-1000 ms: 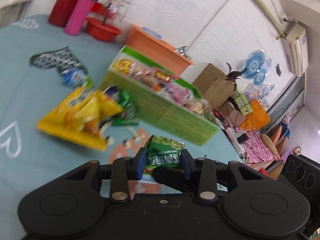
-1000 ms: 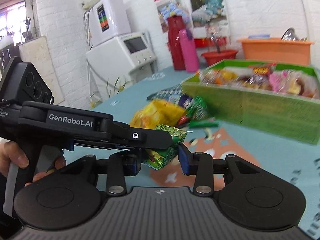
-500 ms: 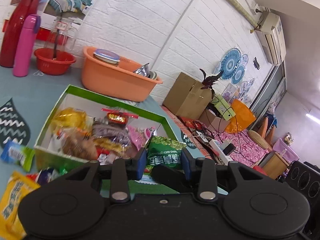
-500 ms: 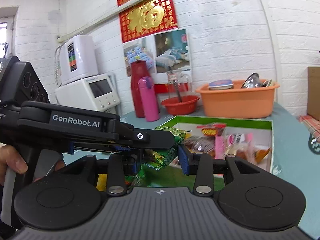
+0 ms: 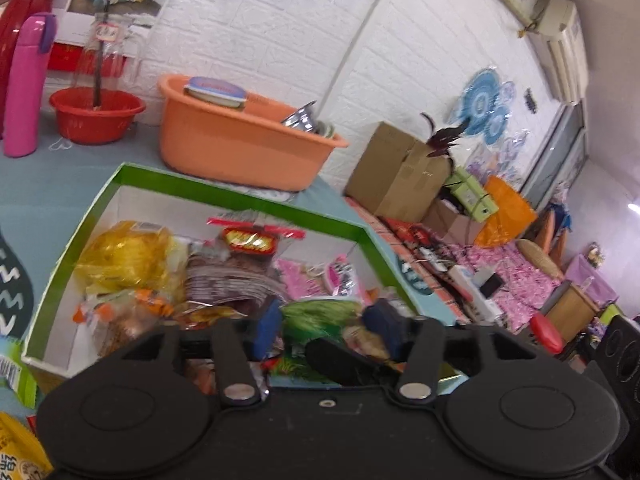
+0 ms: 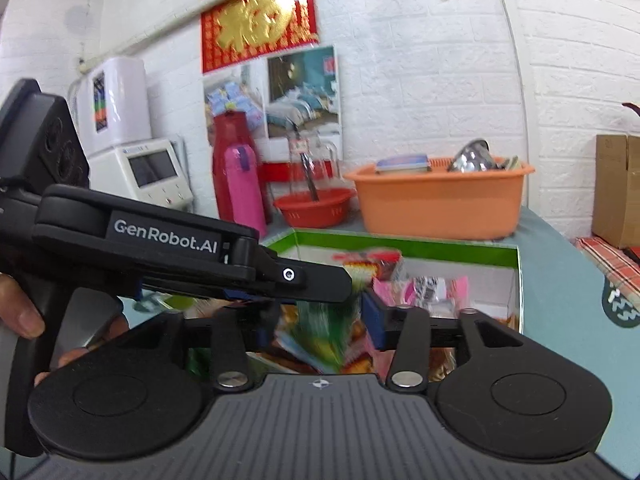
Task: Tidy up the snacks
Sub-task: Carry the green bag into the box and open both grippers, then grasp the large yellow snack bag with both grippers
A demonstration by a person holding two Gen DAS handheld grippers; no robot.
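White brick walls all round, and on the teal-covered table (image 5: 60,188) the green box (image 5: 132,178) is already well stocked with packets, a yellow bag (image 5: 120,256) and a red-labelled pack (image 5: 250,240) among them, so a good part of the sorting looks done. Both tools are over it now: the left hand-held gripper (image 5: 324,330) has just been spreading its jaws, and the right hand-held gripper (image 6: 320,320) likewise, so neither grips anything. The green snack packet (image 6: 324,328) sits blurred between the right one's parted pads, apparently dropping into the box just below and ahead. Still to go: loose packs down to the left gripper's near left on the table, a yellow wrapper (image 5: 16,452) included. Beyond the box stand an orange basin (image 5: 240,148), a red bowl (image 5: 96,116) and a pink flask (image 5: 24,88), none blocking the drop.
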